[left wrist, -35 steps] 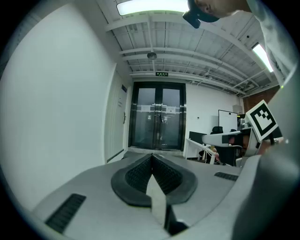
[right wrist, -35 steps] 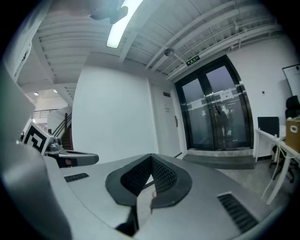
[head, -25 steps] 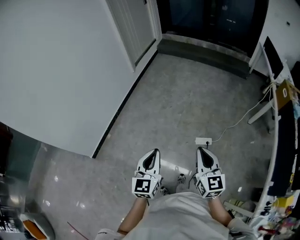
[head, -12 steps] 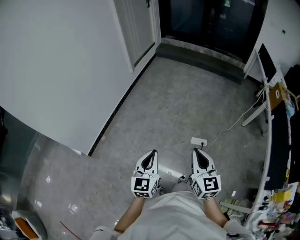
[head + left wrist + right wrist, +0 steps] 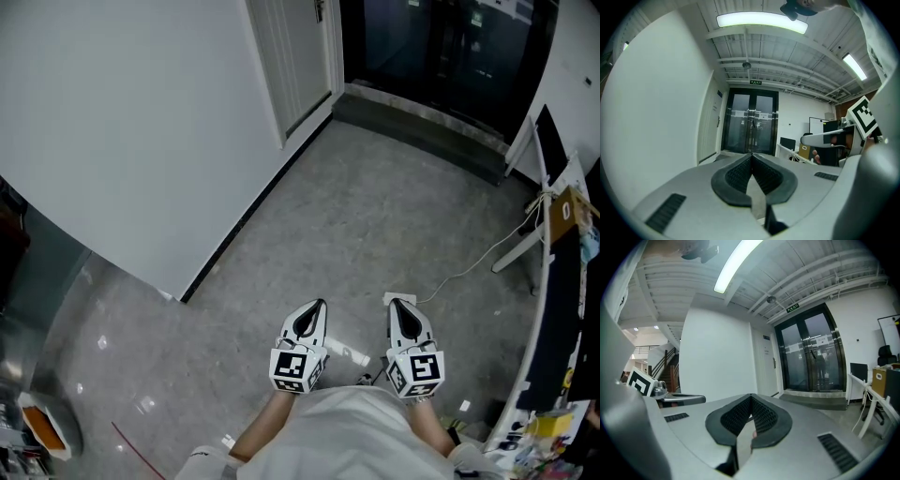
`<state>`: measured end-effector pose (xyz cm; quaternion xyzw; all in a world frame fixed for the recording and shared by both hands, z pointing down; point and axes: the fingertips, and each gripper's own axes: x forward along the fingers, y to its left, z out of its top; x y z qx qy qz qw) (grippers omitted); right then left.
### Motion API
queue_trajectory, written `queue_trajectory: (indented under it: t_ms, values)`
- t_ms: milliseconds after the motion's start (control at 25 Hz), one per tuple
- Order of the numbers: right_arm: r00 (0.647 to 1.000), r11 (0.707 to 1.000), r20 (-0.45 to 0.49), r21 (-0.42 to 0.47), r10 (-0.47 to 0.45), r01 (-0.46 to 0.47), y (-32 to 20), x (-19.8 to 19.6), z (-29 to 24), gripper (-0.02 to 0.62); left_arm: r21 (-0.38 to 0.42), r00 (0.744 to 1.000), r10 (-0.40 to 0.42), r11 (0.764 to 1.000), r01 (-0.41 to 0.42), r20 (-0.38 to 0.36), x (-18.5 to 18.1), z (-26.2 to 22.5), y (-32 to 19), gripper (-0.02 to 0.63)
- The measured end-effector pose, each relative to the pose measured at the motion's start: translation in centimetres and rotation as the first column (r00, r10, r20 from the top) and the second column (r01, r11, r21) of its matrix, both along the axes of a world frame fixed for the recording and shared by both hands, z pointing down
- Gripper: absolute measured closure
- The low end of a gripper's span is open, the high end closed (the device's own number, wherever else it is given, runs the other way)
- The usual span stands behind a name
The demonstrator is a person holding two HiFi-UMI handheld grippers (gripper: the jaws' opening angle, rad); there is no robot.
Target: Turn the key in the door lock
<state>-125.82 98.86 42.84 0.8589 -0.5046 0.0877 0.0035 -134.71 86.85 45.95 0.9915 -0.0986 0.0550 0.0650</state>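
The left gripper (image 5: 317,306) and the right gripper (image 5: 397,302) are both squeezed closed, holding nothing. The white door (image 5: 302,47) stands far off at 12 o'clock; its key is too small to see. This looks like the getting-there step. Next comes walking close and finding the key.

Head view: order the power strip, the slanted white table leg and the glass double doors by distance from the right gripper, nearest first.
1. Power strip: on the floor, just past the right gripper jaws' tips.
2. Slanted white table leg: farther out, on the right side.
3. Glass double doors: far end of the floor, at the top.
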Motion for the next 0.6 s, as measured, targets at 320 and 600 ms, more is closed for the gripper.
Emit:
queue_trajectory:
  t_ms: [320, 600]
  values:
    - [0.998, 0.999, 0.035, 0.028, -0.047, 0.046, 4.7, 4.9, 0.4, 0.604, 0.032, 0.999, -0.039, 0.999, 0.038, 0.025, 3.4, -0.2, 6.0, 0.597]
    - [0.996, 0.997, 0.061, 0.022, -0.069, 0.067, 6.4, 6.1, 1.6, 0.604, 0.038, 0.993, -0.108, 0.994, 0.106, 0.042, 4.3, -0.1, 6.6, 0.598]
